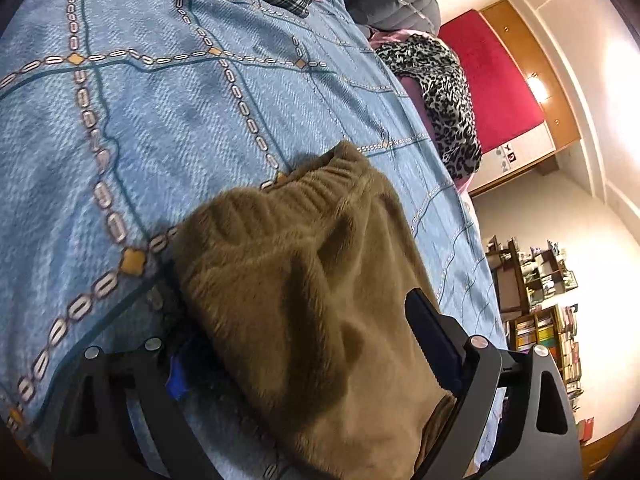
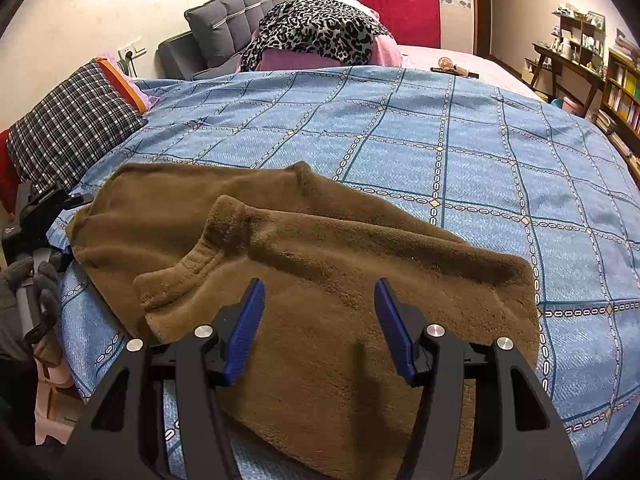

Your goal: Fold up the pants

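Right wrist view shows me my right gripper pitched down over the near part of the pants, its blue pads standing apart with nothing pinched between them; they hang above the brown fleece and I cannot tell if the tips brush it. The pants lie folded on the blue quilt, one leg end doubled back so its ribbed cuff sits on top, toward the left. At the left edge of this view I see a gloved hand around the handle of the left gripper, held beside the bed at the pants' far-left end. Left wrist view is rolled well over, so the bed runs on a slant. There my left gripper's jaws gape wide, one each side of a bunched mound of pants, the fabric lying loose between them, ribbed cuff pointing away from the camera. Neither pad presses it.
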`<action>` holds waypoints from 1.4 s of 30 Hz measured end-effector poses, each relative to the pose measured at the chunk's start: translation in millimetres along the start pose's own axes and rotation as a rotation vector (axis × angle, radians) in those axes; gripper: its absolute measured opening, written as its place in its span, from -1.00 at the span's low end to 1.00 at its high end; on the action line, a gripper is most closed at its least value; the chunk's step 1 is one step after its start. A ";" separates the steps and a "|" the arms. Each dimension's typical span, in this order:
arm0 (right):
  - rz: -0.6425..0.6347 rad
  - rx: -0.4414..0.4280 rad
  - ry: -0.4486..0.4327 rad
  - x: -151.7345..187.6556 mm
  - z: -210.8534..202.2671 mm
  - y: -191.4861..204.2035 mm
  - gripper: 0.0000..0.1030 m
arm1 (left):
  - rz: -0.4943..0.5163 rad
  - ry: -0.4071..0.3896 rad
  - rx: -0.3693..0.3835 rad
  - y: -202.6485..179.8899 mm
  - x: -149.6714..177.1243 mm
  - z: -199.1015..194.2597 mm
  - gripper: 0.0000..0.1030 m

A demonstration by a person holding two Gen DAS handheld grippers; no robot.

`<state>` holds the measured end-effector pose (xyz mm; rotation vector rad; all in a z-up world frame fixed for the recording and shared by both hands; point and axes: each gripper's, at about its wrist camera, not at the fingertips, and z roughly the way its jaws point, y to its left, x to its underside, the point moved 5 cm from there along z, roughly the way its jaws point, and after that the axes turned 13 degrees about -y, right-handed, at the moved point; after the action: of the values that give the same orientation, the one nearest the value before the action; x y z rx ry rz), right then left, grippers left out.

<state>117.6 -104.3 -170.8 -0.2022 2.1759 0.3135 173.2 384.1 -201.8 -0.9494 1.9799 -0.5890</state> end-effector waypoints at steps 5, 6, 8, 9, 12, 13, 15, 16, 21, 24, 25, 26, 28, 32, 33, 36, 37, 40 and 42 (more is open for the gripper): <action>0.014 0.009 0.006 1.2 1.8 -2.2 0.13 | -0.020 0.001 0.002 3.4 -4.4 10.9 0.11; 0.015 0.011 0.007 1.6 1.9 -2.5 0.13 | -0.034 0.007 -0.003 6.8 -4.5 12.8 -0.13; 0.016 0.012 0.007 1.9 1.9 -3.2 0.13 | -0.046 0.021 -0.009 11.7 -4.8 14.6 -0.31; 0.017 0.013 0.008 2.4 1.7 -3.8 0.13 | -0.046 0.022 -0.010 12.7 -5.4 13.8 -0.39; 0.025 0.018 0.007 2.6 0.9 -5.9 0.13 | -0.020 0.014 0.005 4.9 -7.7 7.1 -0.52; 0.030 0.021 0.006 2.6 0.1 -7.5 0.13 | -0.005 0.008 0.009 0.4 -8.6 3.8 -0.54; 0.040 0.025 0.002 2.3 -1.4 -9.9 0.13 | 0.045 -0.015 0.020 -14.6 -10.7 -4.5 -0.55; 0.047 0.027 -0.002 2.2 -3.0 -12.4 0.13 | 0.070 -0.025 0.026 -22.7 -11.1 -8.3 -0.56; 0.076 0.029 -0.011 3.4 -8.7 -20.5 0.13 | 0.215 -0.064 0.087 -81.4 -7.1 -27.1 -0.59; 0.099 0.032 -0.013 6.1 -11.2 -26.5 0.13 | 0.291 -0.076 0.128 -114.9 0.2 -36.5 -0.59; 0.112 0.031 -0.013 7.4 -12.3 -28.9 0.13 | 0.317 -0.080 0.142 -125.8 3.6 -39.8 -0.59; 0.124 0.030 -0.013 8.3 -13.3 -31.4 0.13 | 0.350 -0.084 0.158 -140.1 8.4 -43.4 -0.59; 0.147 0.030 -0.017 9.7 -15.3 -36.5 0.13 | 0.429 -0.088 0.188 -168.9 22.0 -50.5 -0.59; 0.183 0.037 -0.032 12.1 -21.7 -47.3 0.13 | 0.577 -0.093 0.244 -220.8 54.1 -62.4 -0.59; 0.194 0.041 -0.038 12.9 -24.1 -51.7 0.13 | 0.606 -0.090 0.261 -231.5 63.7 -66.3 -0.59; 0.229 0.046 -0.048 14.8 -29.3 -60.7 0.14 | 0.701 -0.068 0.315 -264.8 99.6 -76.6 -0.59; 0.251 0.046 -0.051 16.4 -31.5 -65.9 0.14 | 0.728 -0.058 0.331 -272.9 111.5 -79.8 -0.59; 0.292 0.057 -0.057 21.0 -37.9 -79.1 0.14 | 0.824 -0.035 0.376 -297.3 151.7 -89.9 -0.59; 0.310 0.067 -0.061 24.1 -41.4 -86.7 0.14 | 0.899 -0.028 0.403 -313.7 180.9 -96.2 -0.60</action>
<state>94.1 -200.0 -180.1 0.1823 2.1511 0.4142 153.0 56.1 -21.8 0.2017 1.9090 -0.4097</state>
